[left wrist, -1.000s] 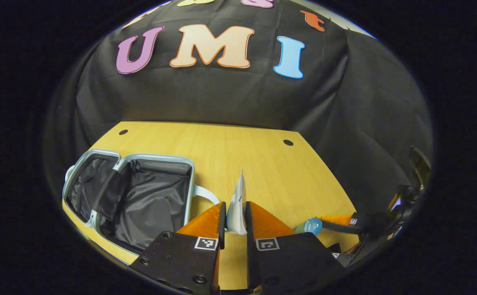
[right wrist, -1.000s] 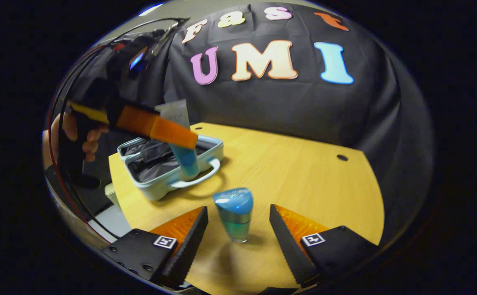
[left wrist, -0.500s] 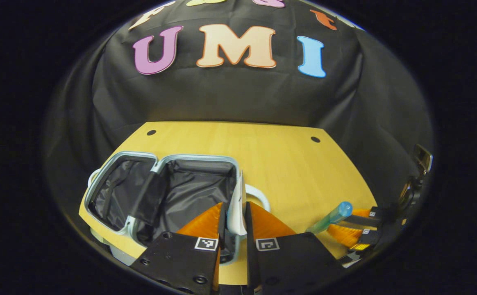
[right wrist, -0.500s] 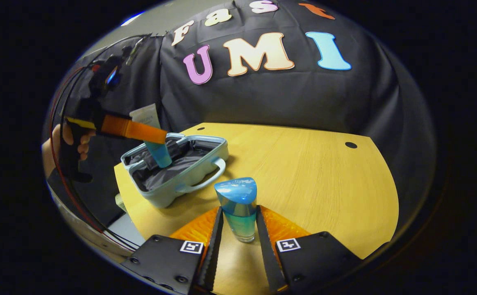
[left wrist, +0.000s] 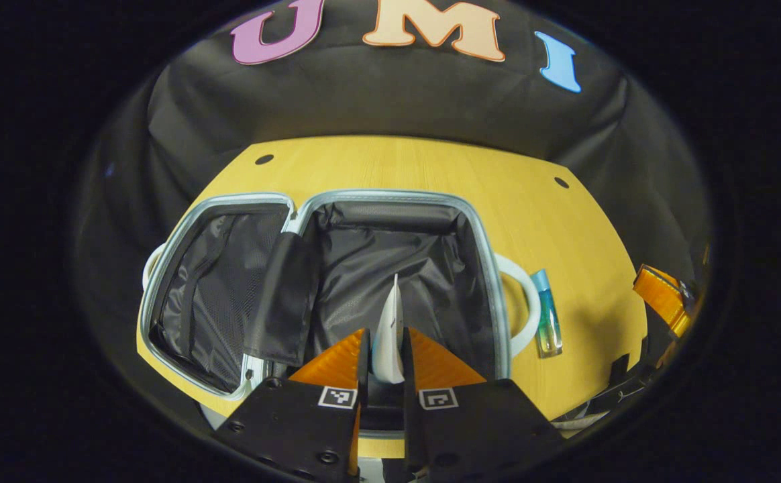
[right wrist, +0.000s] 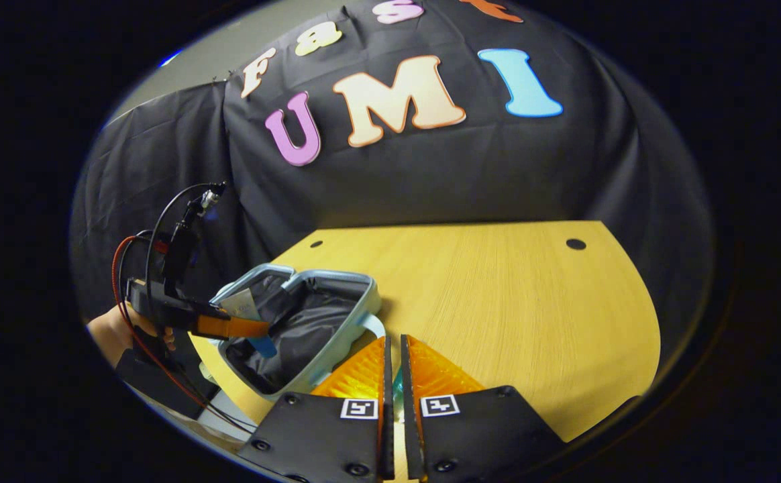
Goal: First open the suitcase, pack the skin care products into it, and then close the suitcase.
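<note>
- Packing step: left gripper clamps a white, blue-capped squeeze tube over the open pale-blue suitcase on the wooden bench.
- Right gripper nearly closed; can't tell if it holds anything.
- Clear blue-capped bottle lies beside the suitcase handle.
- Next: lower the tube, release.

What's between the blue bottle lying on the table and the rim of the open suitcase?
Just the suitcase's own pale handle loop, sticking out from the suitcase. The blue bottle lies just outside it, as the left gripper view shows.
</note>
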